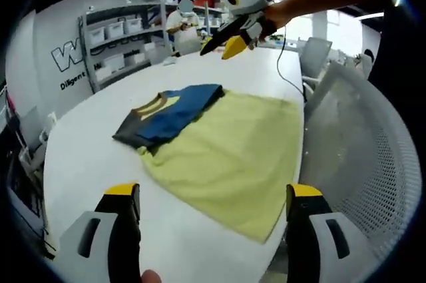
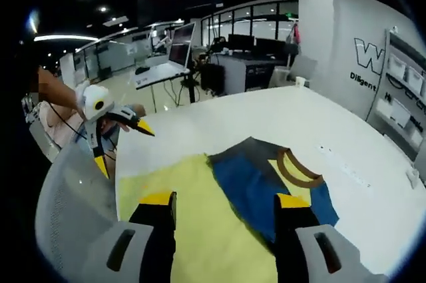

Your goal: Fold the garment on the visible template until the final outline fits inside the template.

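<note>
Two tools: left tool (image 1: 213,206) and right tool (image 2: 226,216), each with yellow-tipped dark jaws spread apart and gripping nothing, both held off the cloth.
Left tool seen from the right gripper view: (image 2: 123,140), held in a hand (image 2: 123,115) off the surface's near edge, jaws apart.
Right tool seen from the left gripper view: (image 1: 226,42), held in a hand (image 1: 269,20) above the far part of the surface, jaws parted.
Surface: one long white surface (image 1: 86,156), rounded at its corners, running away toward the shelves.
Garment: one garment (image 1: 226,150), lying flat on the surface near the edge beside the chair.
Garment colours: a wide yellow-green body, with a blue and dark grey part (image 2: 256,180) folded over on top, and a tan collar band (image 2: 296,166).
Garment direction: long axis lies along the surface's length; the collar end points toward the shelving end.
Chair: one grey mesh chair (image 1: 359,143) against the surface's edge.
Room: white shelving with bins (image 1: 116,46), lettering on a white wall (image 2: 369,53), desks with monitors (image 2: 180,46), ceiling lights.
People: one person (image 1: 183,23) standing beyond the far end.
</note>
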The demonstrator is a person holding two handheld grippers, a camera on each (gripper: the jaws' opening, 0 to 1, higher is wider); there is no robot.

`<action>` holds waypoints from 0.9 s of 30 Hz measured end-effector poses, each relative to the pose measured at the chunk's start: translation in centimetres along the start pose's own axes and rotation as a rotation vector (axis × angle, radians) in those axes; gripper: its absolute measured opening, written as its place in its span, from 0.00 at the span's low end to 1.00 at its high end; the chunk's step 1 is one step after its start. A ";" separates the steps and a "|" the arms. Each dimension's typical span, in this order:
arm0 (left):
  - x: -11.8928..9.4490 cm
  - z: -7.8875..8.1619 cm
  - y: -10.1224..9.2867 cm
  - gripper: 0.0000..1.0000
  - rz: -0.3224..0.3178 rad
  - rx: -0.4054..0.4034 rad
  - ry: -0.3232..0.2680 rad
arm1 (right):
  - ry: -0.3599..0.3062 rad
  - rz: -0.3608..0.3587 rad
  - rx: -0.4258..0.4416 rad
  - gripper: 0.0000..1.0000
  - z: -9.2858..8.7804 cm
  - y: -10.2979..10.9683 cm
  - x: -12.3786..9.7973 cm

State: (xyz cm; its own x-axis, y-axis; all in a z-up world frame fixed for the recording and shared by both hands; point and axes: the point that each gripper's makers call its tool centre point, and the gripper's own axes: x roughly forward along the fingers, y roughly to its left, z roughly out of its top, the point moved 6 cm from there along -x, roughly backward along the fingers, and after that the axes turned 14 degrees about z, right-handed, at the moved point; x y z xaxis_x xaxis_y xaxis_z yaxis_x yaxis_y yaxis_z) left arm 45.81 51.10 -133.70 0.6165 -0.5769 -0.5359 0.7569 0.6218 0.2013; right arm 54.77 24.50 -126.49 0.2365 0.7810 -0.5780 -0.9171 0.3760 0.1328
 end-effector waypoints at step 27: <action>1.7 -0.6 -3.5 0.76 -0.168 0.128 0.054 | 0.117 -0.020 0.004 0.57 -9.6 5.3 -4.3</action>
State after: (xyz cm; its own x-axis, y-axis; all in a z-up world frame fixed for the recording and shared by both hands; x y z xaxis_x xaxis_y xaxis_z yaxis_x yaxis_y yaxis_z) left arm 44.03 48.27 -135.79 0.4692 -0.6355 -0.6131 0.8717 0.4447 0.2061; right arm 45.80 18.34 -131.01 0.2156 0.7099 -0.6705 -0.9112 0.3930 0.1231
